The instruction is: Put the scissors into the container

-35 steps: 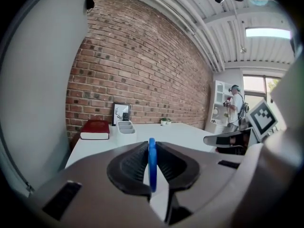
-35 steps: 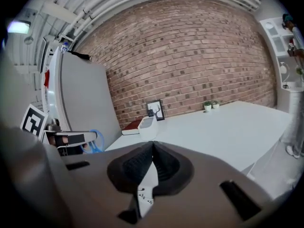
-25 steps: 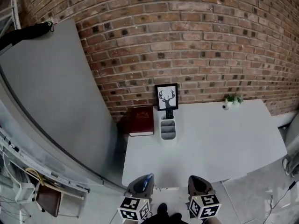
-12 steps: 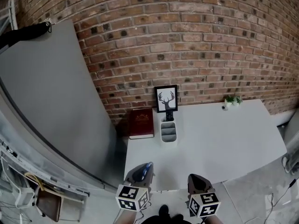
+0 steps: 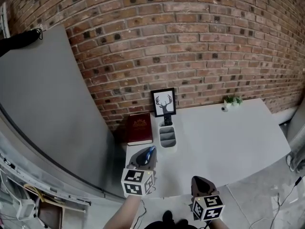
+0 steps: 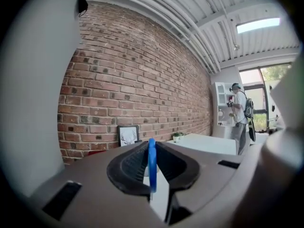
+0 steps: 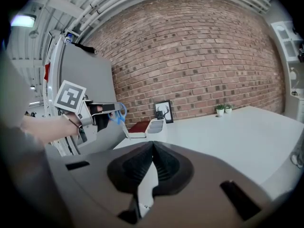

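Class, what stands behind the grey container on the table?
A framed deer picture stands at the brick wall behind the container. Between them is a small dark thing; the container covers its lower part, so what it is cannot be told.

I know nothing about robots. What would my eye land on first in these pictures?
Probably the blue-handled scissors, pinched in the left gripper above the near left corner of the white table. Next comes the big brick wall behind the table, with a framed deer picture standing against it. Just in front of the picture is a grey container, with a red book to its left.
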A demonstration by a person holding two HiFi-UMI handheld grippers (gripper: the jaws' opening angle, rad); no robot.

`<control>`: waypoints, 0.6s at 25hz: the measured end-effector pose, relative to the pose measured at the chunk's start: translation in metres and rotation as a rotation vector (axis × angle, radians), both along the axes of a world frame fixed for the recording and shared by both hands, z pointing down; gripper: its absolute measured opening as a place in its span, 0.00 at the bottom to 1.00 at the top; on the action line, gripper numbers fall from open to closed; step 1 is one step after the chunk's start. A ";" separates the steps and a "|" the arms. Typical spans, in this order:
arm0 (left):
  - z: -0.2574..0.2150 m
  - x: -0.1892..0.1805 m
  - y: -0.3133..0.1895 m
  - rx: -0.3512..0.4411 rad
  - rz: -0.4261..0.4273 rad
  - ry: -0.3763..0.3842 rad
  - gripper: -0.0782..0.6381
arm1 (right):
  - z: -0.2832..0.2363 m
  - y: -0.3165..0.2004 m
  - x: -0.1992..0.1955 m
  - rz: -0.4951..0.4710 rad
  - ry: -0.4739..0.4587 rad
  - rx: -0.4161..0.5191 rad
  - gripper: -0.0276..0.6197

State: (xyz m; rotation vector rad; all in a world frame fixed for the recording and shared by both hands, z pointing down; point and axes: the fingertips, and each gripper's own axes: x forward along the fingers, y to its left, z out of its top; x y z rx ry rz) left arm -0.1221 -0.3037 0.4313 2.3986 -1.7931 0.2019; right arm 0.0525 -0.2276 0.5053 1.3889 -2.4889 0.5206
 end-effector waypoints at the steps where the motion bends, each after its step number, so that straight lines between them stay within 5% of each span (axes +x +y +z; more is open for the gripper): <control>1: -0.003 -0.001 -0.006 0.007 -0.003 0.009 0.17 | 0.000 0.000 0.000 0.002 -0.001 0.000 0.04; 15: -0.023 0.012 -0.080 0.046 0.011 0.001 0.17 | 0.000 -0.004 0.008 0.032 0.008 -0.003 0.04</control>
